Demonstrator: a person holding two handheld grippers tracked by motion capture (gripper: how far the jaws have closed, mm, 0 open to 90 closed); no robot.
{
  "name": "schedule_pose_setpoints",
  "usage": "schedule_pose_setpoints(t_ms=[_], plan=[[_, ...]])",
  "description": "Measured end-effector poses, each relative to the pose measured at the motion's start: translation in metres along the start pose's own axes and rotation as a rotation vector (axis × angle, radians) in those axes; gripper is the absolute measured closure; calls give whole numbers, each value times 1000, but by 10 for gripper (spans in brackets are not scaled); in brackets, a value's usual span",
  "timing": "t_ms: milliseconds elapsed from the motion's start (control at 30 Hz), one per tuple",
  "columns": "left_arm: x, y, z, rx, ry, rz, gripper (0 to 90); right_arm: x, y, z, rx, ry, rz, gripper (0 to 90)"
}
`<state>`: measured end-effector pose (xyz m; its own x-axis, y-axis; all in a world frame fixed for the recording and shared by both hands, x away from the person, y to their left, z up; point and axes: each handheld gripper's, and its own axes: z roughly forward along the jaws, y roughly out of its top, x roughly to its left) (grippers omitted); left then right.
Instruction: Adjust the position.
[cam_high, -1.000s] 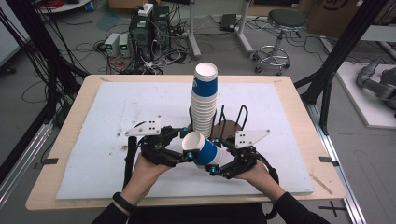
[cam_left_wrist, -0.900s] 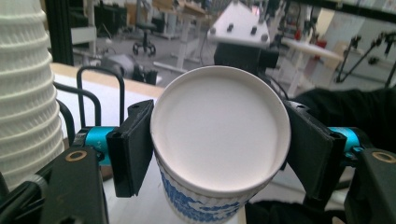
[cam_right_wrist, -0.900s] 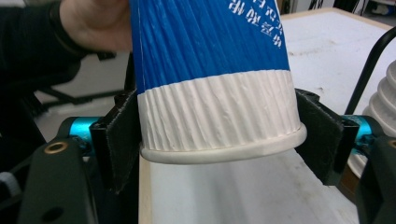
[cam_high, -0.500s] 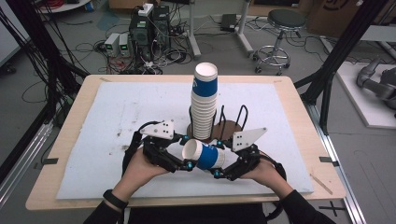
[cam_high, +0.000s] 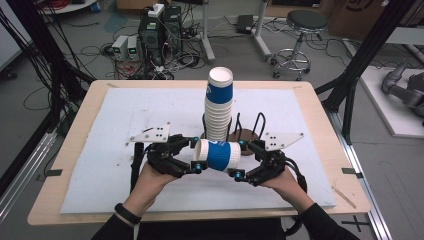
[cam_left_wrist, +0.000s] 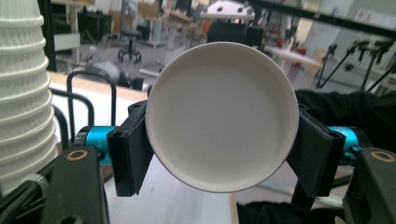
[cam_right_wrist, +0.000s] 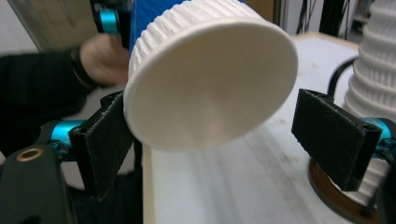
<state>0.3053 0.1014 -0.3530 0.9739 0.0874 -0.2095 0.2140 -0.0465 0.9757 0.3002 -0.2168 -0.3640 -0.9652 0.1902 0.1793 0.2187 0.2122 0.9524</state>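
A blue and white paper cup (cam_high: 220, 156) lies on its side in the air above the table's near middle, between both grippers. My left gripper (cam_high: 196, 154) is shut on its left end; in the left gripper view both pads (cam_left_wrist: 133, 154) press the sides of the cup (cam_left_wrist: 222, 116). My right gripper (cam_high: 239, 160) is around the other end, and its jaws have just been opening. In the right gripper view the cup's white end (cam_right_wrist: 210, 79) sits between the jaws of the right gripper (cam_right_wrist: 219, 140), with the right pad (cam_right_wrist: 334, 140) clearly apart from it.
A tall stack of the same cups (cam_high: 219, 107) stands in a black wire holder on a brown base (cam_high: 247, 135) just behind the grippers. A white mat (cam_high: 125, 115) covers the wooden table (cam_high: 70, 150). Cables, equipment and a stool are on the floor beyond.
The cup has tipped from pointing its white end up to lying level between the grippers. The right gripper's jaws stand wider than before. Both hands stay in about the same place.
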Motion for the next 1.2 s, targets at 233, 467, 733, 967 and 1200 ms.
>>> schedule_pose_setpoints(t_ms=[233,467,733,967,1200], plan=[[-1,-5,7,4,-11,9,302,0,0,4,-23,38,38,171],[0,-2,9,133,-1,-18,263,-1,2,0,76,37,-23,229],[0,1,11,258,-13,-40,245,0,7,0,188,35,-71,237],[0,0,14,322,-23,-35,289,3,10,0,240,42,-107,235],[0,-2,13,284,-41,3,302,3,12,-3,213,32,-118,177]])
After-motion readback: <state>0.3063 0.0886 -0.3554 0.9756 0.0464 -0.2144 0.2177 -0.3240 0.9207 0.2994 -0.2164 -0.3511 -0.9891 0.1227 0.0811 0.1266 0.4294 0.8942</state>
